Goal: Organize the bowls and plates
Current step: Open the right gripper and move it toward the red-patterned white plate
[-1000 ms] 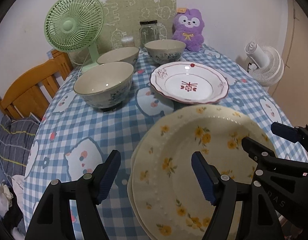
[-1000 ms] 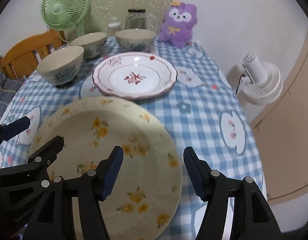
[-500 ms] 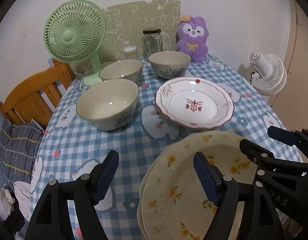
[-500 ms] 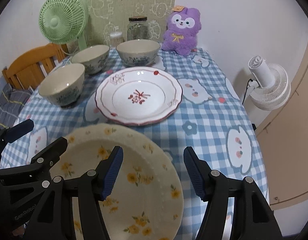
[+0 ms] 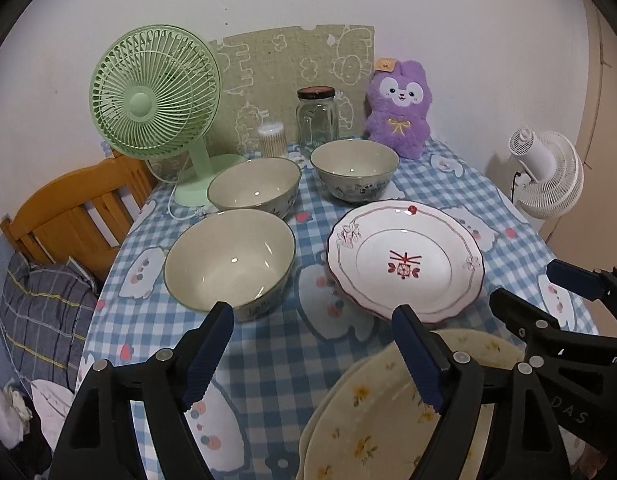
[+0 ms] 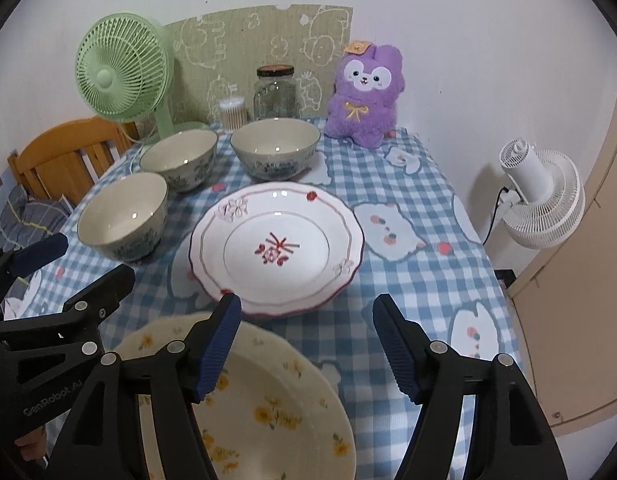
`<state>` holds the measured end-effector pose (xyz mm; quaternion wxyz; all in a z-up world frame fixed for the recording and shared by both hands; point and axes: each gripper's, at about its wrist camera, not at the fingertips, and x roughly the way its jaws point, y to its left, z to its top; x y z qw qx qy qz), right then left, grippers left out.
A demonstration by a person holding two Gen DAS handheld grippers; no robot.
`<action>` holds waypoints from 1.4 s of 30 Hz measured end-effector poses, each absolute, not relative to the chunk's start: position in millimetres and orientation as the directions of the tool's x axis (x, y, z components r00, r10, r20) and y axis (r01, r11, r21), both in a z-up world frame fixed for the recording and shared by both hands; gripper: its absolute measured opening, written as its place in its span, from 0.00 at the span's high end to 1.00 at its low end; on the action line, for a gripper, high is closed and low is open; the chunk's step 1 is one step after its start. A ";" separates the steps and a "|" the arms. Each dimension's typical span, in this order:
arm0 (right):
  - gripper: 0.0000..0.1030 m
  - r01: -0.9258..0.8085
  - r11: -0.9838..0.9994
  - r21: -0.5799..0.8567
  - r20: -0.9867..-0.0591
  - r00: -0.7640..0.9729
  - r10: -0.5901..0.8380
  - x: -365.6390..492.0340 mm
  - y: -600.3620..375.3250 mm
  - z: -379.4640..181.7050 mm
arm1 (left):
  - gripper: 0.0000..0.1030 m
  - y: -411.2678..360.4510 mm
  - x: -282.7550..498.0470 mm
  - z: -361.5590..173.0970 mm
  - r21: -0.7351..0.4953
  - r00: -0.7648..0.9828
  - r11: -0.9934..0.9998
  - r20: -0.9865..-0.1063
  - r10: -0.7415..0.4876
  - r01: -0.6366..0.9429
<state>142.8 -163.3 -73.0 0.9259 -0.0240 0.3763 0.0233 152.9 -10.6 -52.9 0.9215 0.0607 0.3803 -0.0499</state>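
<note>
both grippers are empty right now. left gripper and right gripper have their jaws opening with nothing between them, hovering over the near edge of the table.

progress, as far as i can judge: the yellow flower plates look stacked already, two of them going by the doubled rim in the left view, sitting at the near edge. the white plate with the red pattern sits alone mid-table, just behind that stack. three bowls are standing separately, none nested, so that's probably what's left.

count: two yellow plates, one white plate, three bowls. background clutter: green fan, glass jar, purple plush.
</note>
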 end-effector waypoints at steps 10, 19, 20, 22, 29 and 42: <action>0.26 -0.040 0.999 0.001 -0.668 0.743 0.030 161.3 -171.4 -56.4 | 0.19 -14.5 175.9 -45.6 0.048 0.703 0.987 -0.707 -0.074 0.153; 0.26 -0.026 1.000 0.000 -0.634 0.773 0.020 173.0 -180.8 -40.6 | 0.19 -25.9 193.3 -37.2 0.039 0.715 0.987 -0.693 -0.087 0.158; 0.26 -0.024 1.000 0.000 -0.632 0.775 0.018 175.3 -182.0 -39.3 | 0.19 -26.9 195.1 -37.2 0.040 0.716 0.987 -0.693 -0.087 0.158; 0.26 -0.014 1.000 0.006 -0.641 0.767 0.014 181.2 -185.1 -37.8 | 0.19 -29.7 201.3 -39.4 0.042 0.710 0.986 -0.699 -0.087 0.162; 0.26 0.003 0.999 0.037 -0.670 0.742 0.023 200.0 -196.1 -44.6 | 0.19 -34.7 224.9 -53.5 0.028 0.673 0.987 -0.734 -0.089 0.160; 0.26 -0.039 0.999 -0.014 -0.717 0.697 0.017 239.8 -202.5 -72.2 | 0.23 -57.5 260.7 -86.2 0.052 0.607 0.979 -0.791 -0.079 0.197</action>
